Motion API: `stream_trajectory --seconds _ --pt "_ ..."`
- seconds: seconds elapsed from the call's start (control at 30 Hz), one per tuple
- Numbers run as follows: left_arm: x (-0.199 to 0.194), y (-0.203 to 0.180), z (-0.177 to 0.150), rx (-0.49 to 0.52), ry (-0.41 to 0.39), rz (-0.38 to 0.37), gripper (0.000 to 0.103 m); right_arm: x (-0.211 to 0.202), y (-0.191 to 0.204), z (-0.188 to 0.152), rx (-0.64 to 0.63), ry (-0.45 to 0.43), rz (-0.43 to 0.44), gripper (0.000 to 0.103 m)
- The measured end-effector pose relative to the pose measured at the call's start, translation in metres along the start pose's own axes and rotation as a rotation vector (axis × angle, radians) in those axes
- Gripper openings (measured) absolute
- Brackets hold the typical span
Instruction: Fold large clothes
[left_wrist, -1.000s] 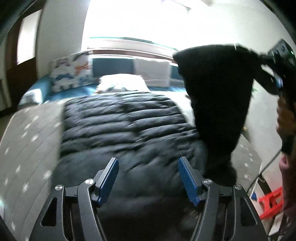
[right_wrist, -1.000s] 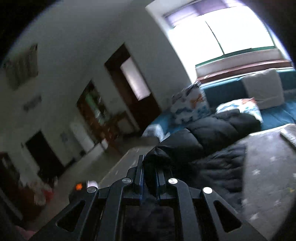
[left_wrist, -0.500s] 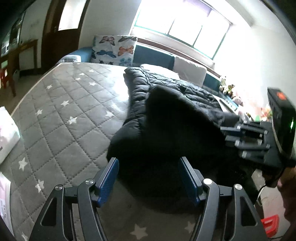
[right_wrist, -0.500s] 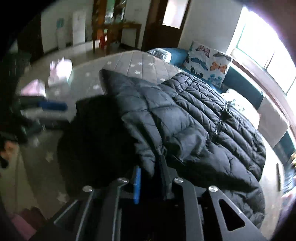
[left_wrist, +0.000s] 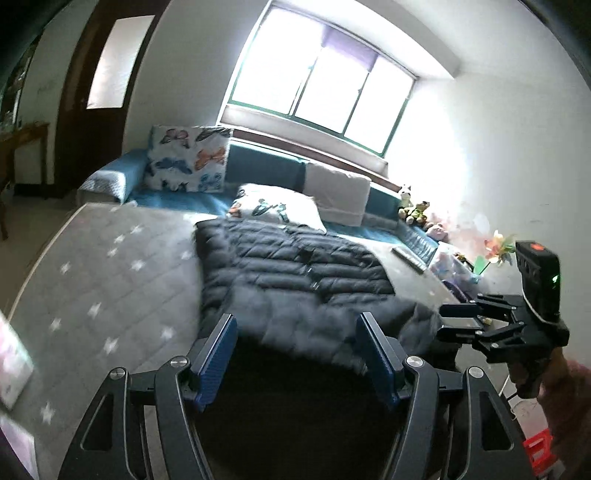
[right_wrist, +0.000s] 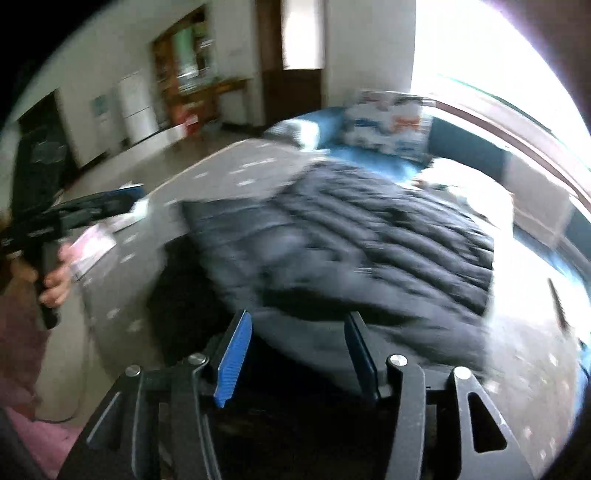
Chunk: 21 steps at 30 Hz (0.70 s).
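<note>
Now I count one black quilted jacket (left_wrist: 295, 266) mid-frame on the mattress (left_wrist: 110, 266); my left gripper (left_wrist: 295, 354) gapes wide and empty, and my right gripper (right_wrist: 295, 354) is opening, its pads clear of cloth.

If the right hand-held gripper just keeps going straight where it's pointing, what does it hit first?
Most likely the black puffer jacket: its near folded edge lies just past the opening, empty right hand-held gripper, on the grey star-print mattress. Blur leaves depth uncertain.
</note>
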<state>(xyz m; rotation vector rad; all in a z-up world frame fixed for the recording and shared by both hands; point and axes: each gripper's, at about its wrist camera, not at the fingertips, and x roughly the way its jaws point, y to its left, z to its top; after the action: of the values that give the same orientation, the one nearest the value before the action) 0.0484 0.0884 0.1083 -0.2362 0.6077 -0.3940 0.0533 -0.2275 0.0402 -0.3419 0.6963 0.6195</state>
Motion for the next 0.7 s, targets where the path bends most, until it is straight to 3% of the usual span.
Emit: stream_trajectory --seconds 0.13,0.27,0.47,0.7 --pt "0.051 -0.016 0.029 0.029 0.052 -0.013 0.071 0.002 -0.053 -0.009 0.150 0.008 -0.044 0.058" --pt "0.102 -0.021 0.031 0.042 0.140 0.054 0.071 0.018 -0.080 -0.031 0.229 0.033 -0.050 0.058" --pt "0.121 0.003 -0.018 0.005 0.218 0.127 0.071 0.035 -0.093 -0.066 0.253 0.076 -0.038 0.058" --pt "0.126 0.011 -0.065 0.010 0.207 0.186 0.071 0.045 -0.098 -0.098 0.240 0.046 -0.019 0.058"
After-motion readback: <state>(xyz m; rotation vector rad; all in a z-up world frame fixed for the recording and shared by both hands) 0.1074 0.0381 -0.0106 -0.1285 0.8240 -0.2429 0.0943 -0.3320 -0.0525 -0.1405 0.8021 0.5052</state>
